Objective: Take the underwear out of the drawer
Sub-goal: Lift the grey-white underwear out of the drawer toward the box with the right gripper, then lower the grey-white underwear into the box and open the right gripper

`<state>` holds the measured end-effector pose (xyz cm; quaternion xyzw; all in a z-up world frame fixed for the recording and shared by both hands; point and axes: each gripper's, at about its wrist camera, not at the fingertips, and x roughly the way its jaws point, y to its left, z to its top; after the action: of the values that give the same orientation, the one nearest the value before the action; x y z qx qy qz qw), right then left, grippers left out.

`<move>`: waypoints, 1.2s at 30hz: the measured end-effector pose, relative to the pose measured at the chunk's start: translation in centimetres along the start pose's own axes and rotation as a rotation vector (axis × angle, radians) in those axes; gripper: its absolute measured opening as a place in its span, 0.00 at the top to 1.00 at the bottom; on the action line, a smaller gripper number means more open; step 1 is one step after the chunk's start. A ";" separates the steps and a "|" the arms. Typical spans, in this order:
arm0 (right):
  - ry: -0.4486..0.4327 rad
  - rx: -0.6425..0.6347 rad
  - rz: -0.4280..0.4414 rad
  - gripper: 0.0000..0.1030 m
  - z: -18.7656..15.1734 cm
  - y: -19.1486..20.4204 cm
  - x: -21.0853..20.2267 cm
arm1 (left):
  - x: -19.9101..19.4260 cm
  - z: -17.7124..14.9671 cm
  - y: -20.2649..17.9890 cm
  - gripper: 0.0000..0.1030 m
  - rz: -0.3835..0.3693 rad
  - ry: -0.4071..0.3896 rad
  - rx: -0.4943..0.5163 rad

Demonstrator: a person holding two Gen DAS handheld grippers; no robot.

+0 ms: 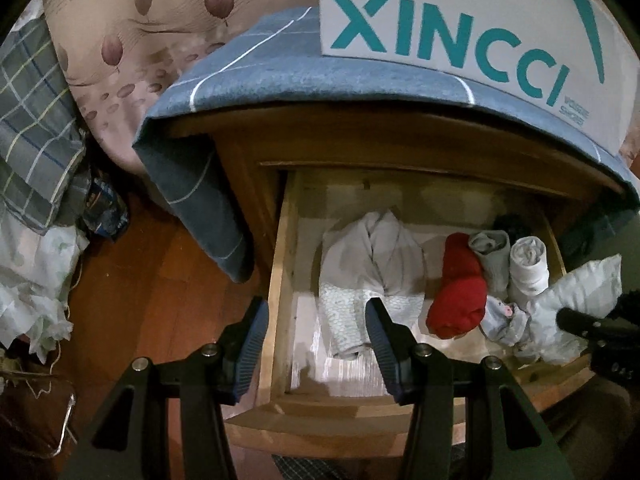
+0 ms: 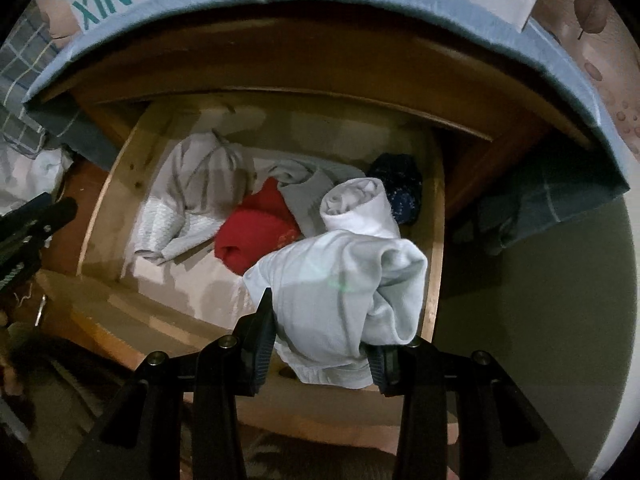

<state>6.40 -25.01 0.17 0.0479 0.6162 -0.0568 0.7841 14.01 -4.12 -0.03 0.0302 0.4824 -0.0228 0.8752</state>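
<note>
The wooden drawer (image 1: 280, 280) stands pulled out of a nightstand. Inside lie a crumpled white garment (image 1: 372, 256), a red roll (image 1: 460, 288), a grey roll (image 1: 490, 256), a white roll (image 1: 528, 268) and a dark bundle (image 2: 400, 188) at the back. My right gripper (image 2: 320, 328) is shut on a pale white piece of underwear (image 2: 340, 280), held above the drawer's right front corner (image 2: 438, 240). The left wrist view shows that underwear (image 1: 576, 292) at the right edge. My left gripper (image 1: 316, 312) hangs open over the drawer's left wall, with nothing gripped.
A white shoe box (image 1: 460, 20) with teal lettering sits on a blue cloth (image 1: 280, 84) draped over the nightstand. A leaf-patterned bed cover (image 1: 140, 32), a plaid cloth (image 1: 32, 120) and loose clutter (image 1: 36, 280) lie at the left, above a brown wooden floor (image 1: 152, 280).
</note>
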 end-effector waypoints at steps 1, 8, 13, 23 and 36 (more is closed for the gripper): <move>-0.004 0.001 0.002 0.64 0.1 0.0 -0.4 | 0.0 0.0 0.0 0.50 0.000 -0.002 0.003; -0.055 -0.008 0.032 0.64 1.2 0.0 -4.7 | -0.1 0.1 1.2 0.50 -0.016 -0.003 -0.045; -0.116 -0.019 0.047 0.64 2.3 -0.3 -9.2 | -0.1 0.1 1.6 0.50 -0.026 -0.002 -0.069; -0.330 -0.058 0.064 0.64 7.1 0.2 -21.5 | -0.2 0.1 1.7 0.50 -0.018 -0.010 -0.068; -0.422 0.010 -0.030 0.64 16.3 0.7 -22.9 | -0.1 0.0 1.7 0.50 -0.009 -0.013 -0.069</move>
<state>16.83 -26.00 26.32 0.0295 0.4389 -0.0801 0.8945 14.06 -2.38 0.11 -0.0022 0.4771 -0.0105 0.8788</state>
